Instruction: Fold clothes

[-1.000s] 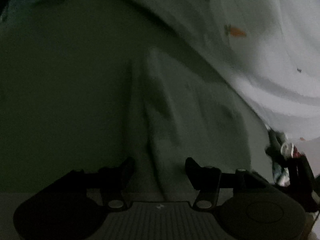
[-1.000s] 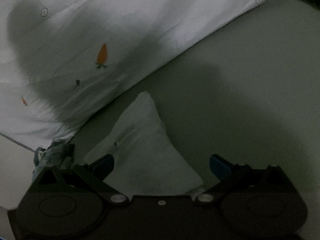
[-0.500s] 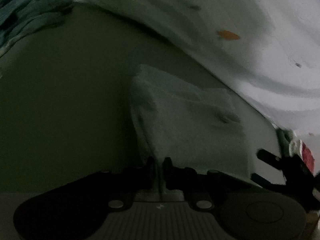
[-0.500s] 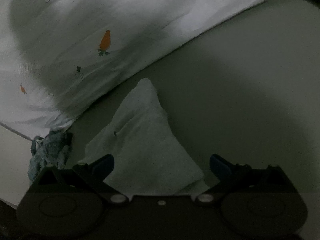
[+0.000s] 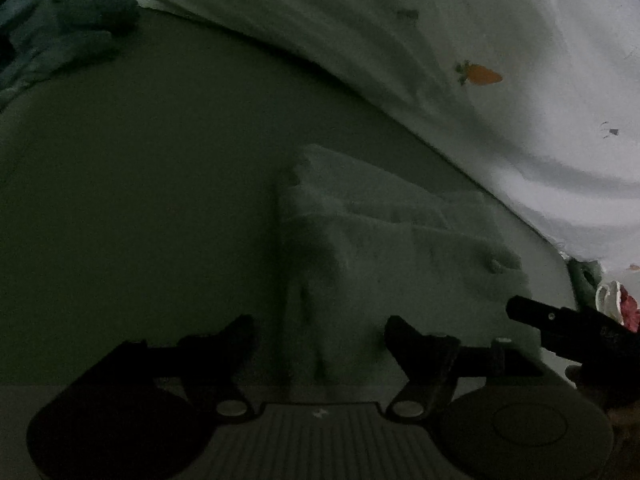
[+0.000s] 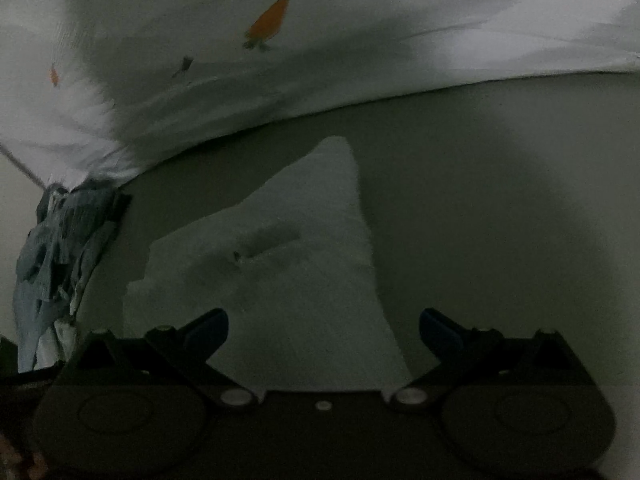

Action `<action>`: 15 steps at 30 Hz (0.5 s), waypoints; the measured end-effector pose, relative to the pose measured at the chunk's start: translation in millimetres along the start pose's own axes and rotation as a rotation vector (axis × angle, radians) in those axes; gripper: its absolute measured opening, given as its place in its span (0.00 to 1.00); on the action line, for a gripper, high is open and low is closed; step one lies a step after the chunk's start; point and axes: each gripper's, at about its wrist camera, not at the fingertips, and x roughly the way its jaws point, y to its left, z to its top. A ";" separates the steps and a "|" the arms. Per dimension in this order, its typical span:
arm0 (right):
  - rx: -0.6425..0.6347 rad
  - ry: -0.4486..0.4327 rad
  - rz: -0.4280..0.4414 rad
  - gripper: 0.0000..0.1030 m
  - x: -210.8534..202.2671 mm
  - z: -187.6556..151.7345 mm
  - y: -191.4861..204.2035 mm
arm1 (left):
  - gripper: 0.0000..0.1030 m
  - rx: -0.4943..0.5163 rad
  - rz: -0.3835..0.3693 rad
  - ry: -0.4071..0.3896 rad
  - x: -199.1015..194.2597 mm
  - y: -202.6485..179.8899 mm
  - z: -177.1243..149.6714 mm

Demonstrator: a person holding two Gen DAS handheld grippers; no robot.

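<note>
A small pale folded cloth (image 5: pixel 384 248) lies on the dim grey-green surface (image 5: pixel 140 200), straight ahead of both grippers. My left gripper (image 5: pixel 318 330) hovers at the cloth's near edge; its jaws are opening, and the fabric lies between the fingers without being pressed. My right gripper (image 6: pixel 323 322) stands open over the same cloth (image 6: pixel 280 264), its blue-tipped fingers (image 6: pixel 208 326) spread wide on either side of the near end. The right gripper's finger (image 5: pixel 560 320) pokes in from the right of the left wrist view.
A large white sheet with carrot prints (image 5: pixel 500 60) covers the far side, also the sheet (image 6: pixel 280 60) across the top of the right wrist view. A crumpled blue-grey garment (image 6: pixel 56 256) hangs at the left edge; a dark teal pile (image 5: pixel 60 36) sits far left.
The left gripper pinched shut on the cloth's near edge half a second ago and has let go, its jaws now apart. The cloth went from a raised ridge to a flatter fold. The right gripper rolled.
</note>
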 end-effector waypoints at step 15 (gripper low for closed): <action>-0.062 -0.005 -0.116 0.22 -19.3 -3.6 34.8 | 0.16 0.083 -0.089 -0.086 -1.4 -47.0 -7.7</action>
